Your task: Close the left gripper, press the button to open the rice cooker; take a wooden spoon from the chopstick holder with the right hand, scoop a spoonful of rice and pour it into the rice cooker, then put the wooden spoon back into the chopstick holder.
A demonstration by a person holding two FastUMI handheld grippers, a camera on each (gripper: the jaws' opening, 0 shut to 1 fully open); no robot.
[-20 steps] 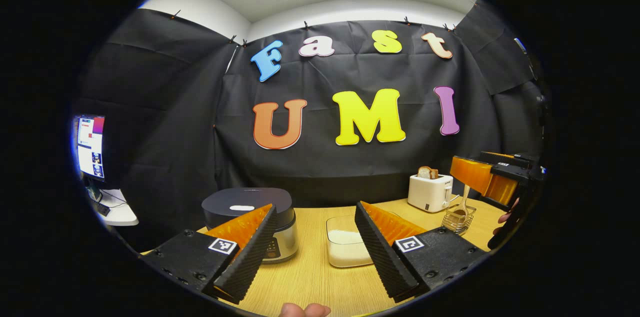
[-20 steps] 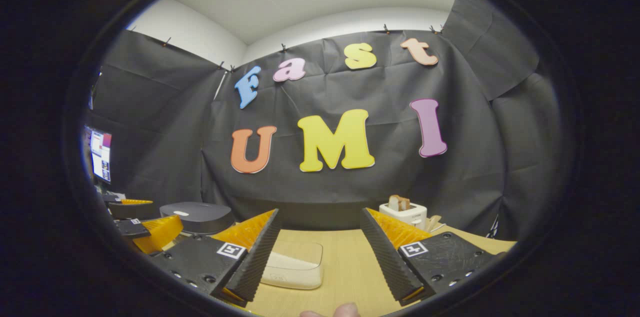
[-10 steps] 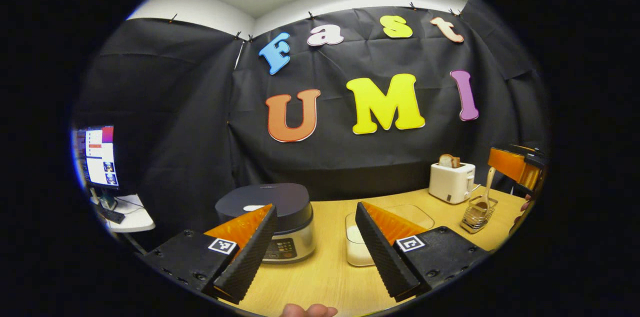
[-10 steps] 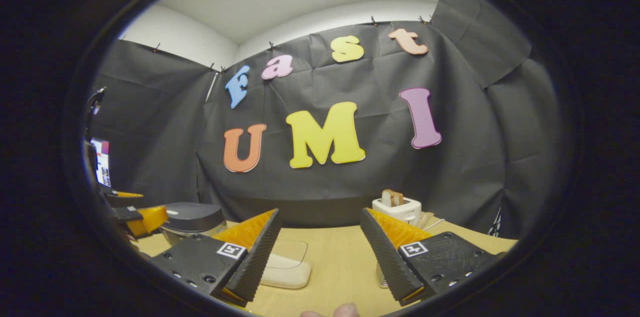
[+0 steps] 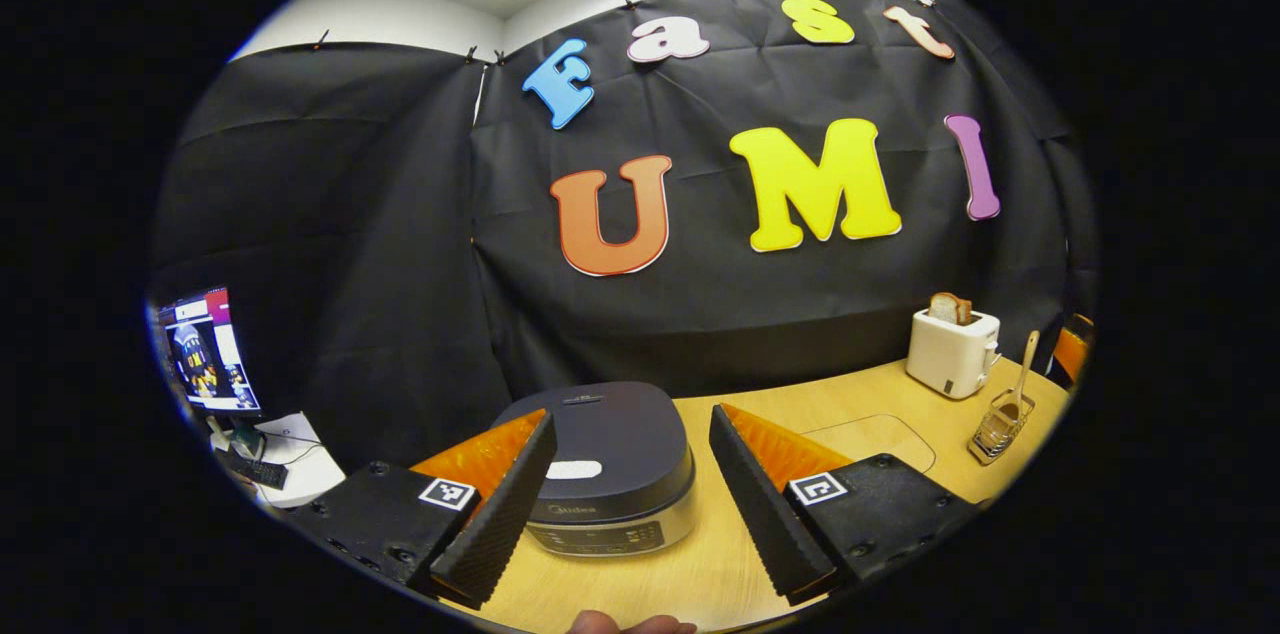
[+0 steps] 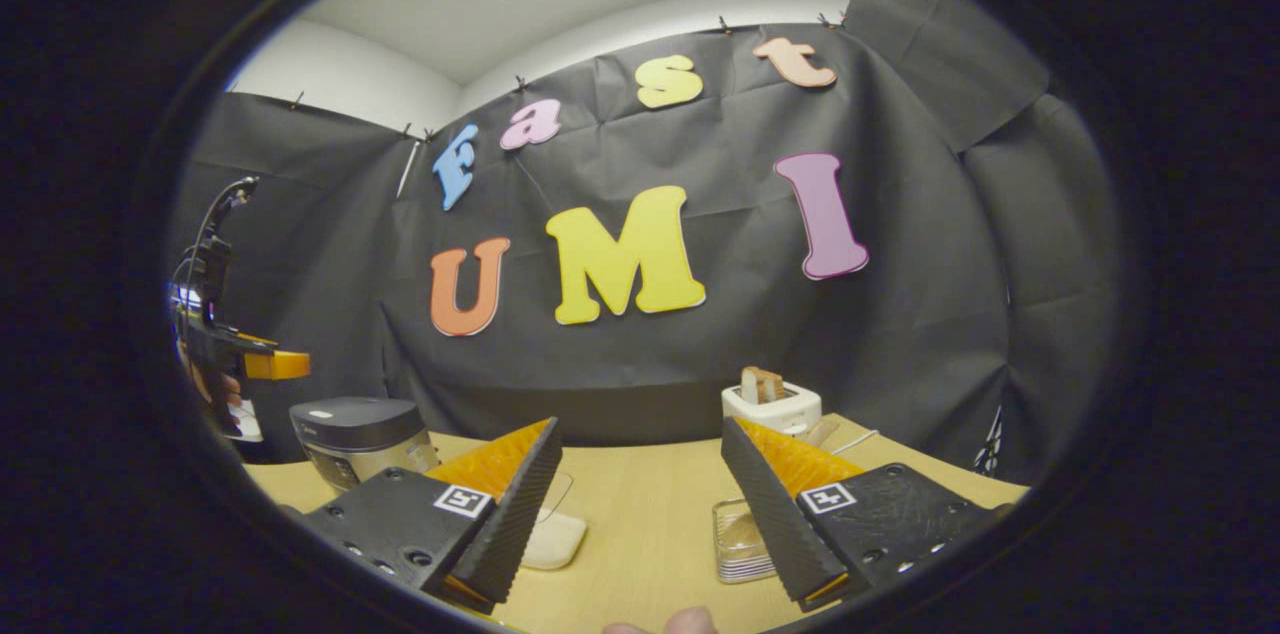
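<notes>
First step for me: had left gripper [image 5: 625, 504] gaping wide, empty, round dark-lidded steel rice cooker [image 5: 610, 469] dead ahead at 12, lid down. Right gripper [image 6: 640, 514] gaped too. Next, I reckoned: pinch left fingers together, press button. Wooden spoon [image 5: 1018, 384] waited at 2 in wire chopstick holder [image 5: 998, 426].

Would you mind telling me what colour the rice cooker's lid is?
The rice cooker's lid is dark grey with a small white patch, clearest in the left gripper view.

The rice cooker [image 5: 610, 464] sits low in the centre of the left gripper view, dark lid shut, silver body with a control panel in front. At the right edge, a wooden spoon [image 5: 1018, 379] stands upright in a wire chopstick holder [image 5: 995, 430].
</notes>
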